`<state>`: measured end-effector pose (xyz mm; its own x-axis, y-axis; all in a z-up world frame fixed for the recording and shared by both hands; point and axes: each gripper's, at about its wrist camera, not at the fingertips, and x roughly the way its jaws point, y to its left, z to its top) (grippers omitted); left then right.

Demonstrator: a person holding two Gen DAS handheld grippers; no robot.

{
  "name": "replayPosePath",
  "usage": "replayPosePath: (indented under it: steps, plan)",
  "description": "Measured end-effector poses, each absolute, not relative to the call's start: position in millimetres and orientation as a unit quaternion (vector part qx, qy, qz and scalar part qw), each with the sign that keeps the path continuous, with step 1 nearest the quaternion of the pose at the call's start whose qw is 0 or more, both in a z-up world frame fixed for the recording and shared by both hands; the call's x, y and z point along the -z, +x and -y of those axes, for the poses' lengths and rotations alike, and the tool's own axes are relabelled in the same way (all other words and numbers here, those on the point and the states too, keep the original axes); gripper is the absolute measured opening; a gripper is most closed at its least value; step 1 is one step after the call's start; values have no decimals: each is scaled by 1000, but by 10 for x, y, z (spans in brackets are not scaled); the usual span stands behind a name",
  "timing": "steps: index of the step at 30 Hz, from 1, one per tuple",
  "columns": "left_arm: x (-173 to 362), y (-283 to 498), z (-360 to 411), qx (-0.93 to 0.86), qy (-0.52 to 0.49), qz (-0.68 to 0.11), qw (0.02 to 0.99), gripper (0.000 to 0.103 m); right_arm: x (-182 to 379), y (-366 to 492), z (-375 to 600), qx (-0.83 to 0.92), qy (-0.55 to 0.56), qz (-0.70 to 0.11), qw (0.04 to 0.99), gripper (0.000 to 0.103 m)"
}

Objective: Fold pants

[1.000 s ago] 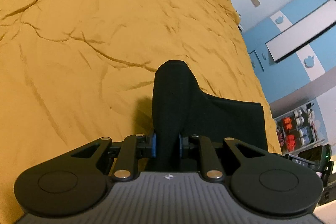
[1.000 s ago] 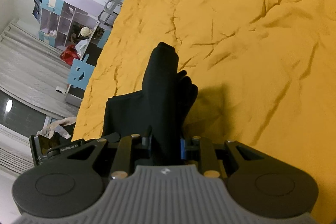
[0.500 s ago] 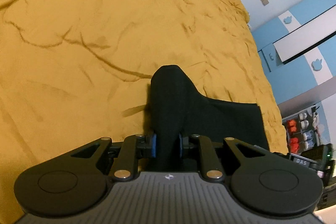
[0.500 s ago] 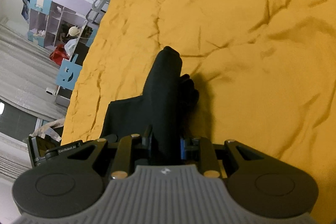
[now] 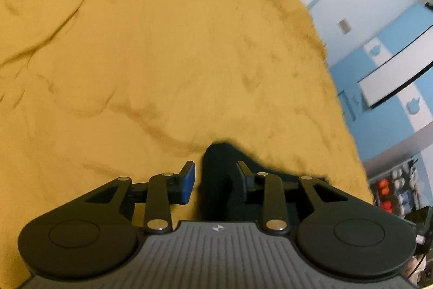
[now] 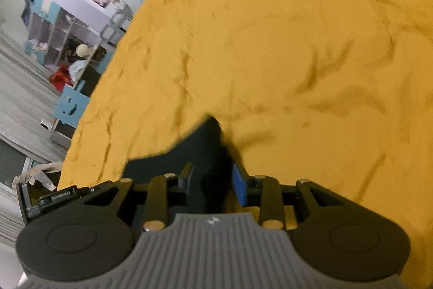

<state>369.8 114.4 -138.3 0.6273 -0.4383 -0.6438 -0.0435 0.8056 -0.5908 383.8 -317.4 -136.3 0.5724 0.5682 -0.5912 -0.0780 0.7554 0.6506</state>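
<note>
The black pants [image 5: 216,180] lie on the yellow bedspread [image 5: 162,58], bunched in a ridge between the fingers of each gripper. My left gripper [image 5: 215,176] is open, its blue pads apart on either side of the fabric. In the right wrist view the pants [image 6: 205,151] run left from the jaws as a flat dark panel. My right gripper [image 6: 212,175] is open too, with the cloth loose between the pads. Both views are motion-blurred.
The wrinkled yellow bedspread [image 6: 297,58] fills most of both views. Its edge drops off toward blue and white cabinets [image 5: 392,72] in the left wrist view and toward a shelf unit [image 6: 65,45] and grey floor in the right wrist view.
Both grippers have opened and let go of the pants. The raised black fold has dropped lower onto the bed, and both cameras have shifted.
</note>
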Motion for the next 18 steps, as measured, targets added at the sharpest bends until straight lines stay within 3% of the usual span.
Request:
replayPosePath:
  steps: [3,9,18]
  plan:
    - [1335,3767,-917,133,-253,-410,866,23,1311,3974,2931,-213,256,-419,845,15]
    - [1597,3867,-699,82,-182,-432,879,21,1583,4222,2651,-176,207,-451,850,0]
    - [1376,3714,-527,64,-88,-434,895,22,1447,4093,2520,-154,166,-439,869,2]
